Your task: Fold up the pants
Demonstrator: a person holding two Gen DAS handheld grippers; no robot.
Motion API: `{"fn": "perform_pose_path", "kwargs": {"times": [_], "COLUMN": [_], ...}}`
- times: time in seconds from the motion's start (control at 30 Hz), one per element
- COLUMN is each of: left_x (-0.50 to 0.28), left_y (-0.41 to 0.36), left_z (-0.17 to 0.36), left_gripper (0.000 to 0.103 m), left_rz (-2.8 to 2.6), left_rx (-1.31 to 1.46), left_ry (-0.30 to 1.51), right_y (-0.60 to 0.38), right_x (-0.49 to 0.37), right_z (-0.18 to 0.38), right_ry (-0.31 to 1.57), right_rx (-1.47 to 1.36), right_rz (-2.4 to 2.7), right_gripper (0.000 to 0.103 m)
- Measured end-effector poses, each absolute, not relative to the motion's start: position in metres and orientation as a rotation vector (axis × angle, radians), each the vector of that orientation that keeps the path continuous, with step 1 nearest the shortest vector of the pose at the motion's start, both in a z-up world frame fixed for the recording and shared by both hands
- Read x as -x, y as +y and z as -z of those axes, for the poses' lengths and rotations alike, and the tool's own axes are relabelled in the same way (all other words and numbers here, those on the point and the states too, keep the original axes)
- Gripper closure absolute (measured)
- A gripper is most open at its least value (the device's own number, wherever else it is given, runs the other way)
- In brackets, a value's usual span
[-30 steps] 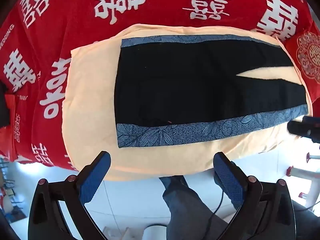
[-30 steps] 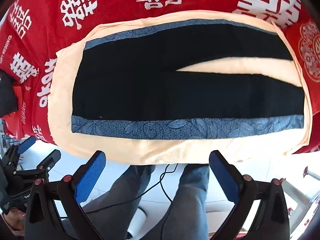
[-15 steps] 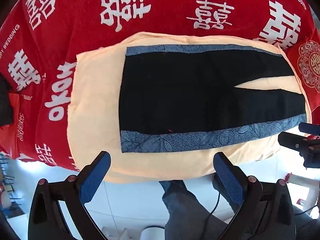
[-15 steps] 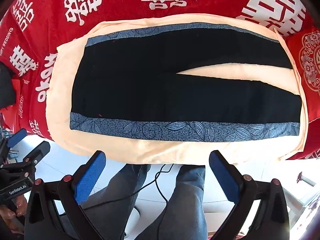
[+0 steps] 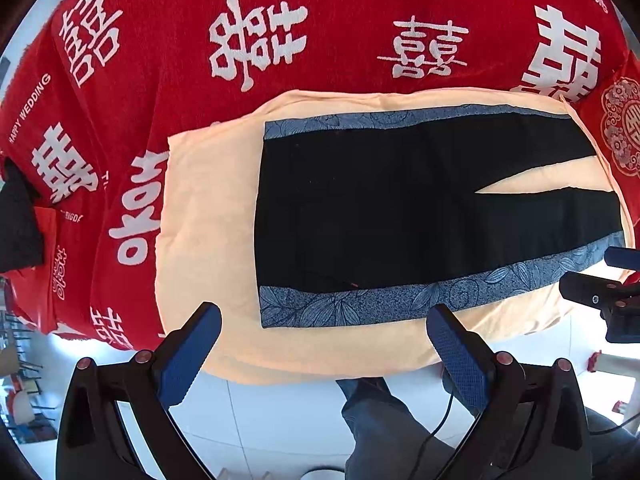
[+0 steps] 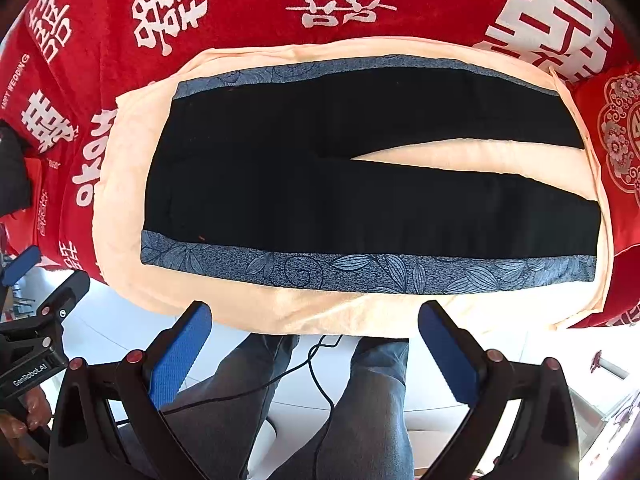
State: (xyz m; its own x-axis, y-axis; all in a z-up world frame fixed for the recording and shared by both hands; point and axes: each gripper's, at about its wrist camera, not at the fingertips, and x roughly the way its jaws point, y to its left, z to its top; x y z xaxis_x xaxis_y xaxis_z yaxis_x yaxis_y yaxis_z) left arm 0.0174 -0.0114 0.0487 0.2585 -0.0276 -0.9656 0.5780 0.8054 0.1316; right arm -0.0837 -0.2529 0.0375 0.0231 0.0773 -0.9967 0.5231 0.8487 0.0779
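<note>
The black pants lay flat and unfolded; both the left gripper and right gripper hovered wide open, empty, needing to grasp the near patterned side stripe.

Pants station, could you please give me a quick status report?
Left gripper open, right gripper open, both empty. Black pants flat, unfolded on peach towel. Nothing obstructing.

Matt black cloth pants with grey-blue leaf-print side bands, soft fuzzy peach towel beneath, red printed cloth at twelve o'clock, textured blue rubbery pads, glossy white tile floor
</note>
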Motion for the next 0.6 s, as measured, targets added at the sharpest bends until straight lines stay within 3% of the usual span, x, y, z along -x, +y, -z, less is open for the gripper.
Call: {"fn": "perform_pose_path", "kwargs": {"times": [0.6], "left_x": [-0.0194], "left_y": [-0.0156], "left_z": [-0.0526], "left_gripper": [0.0], "left_rz": [0.437], "left_rx": [-0.525], "left_ry": [1.24], "right_y": [-0.2543], "right_x": [0.0829], "right_z": [-0.0408], "right_ry": [1.51], "right_rx": [-0.469], "right_rz": [0.372], "right_gripper": [0.0]}}
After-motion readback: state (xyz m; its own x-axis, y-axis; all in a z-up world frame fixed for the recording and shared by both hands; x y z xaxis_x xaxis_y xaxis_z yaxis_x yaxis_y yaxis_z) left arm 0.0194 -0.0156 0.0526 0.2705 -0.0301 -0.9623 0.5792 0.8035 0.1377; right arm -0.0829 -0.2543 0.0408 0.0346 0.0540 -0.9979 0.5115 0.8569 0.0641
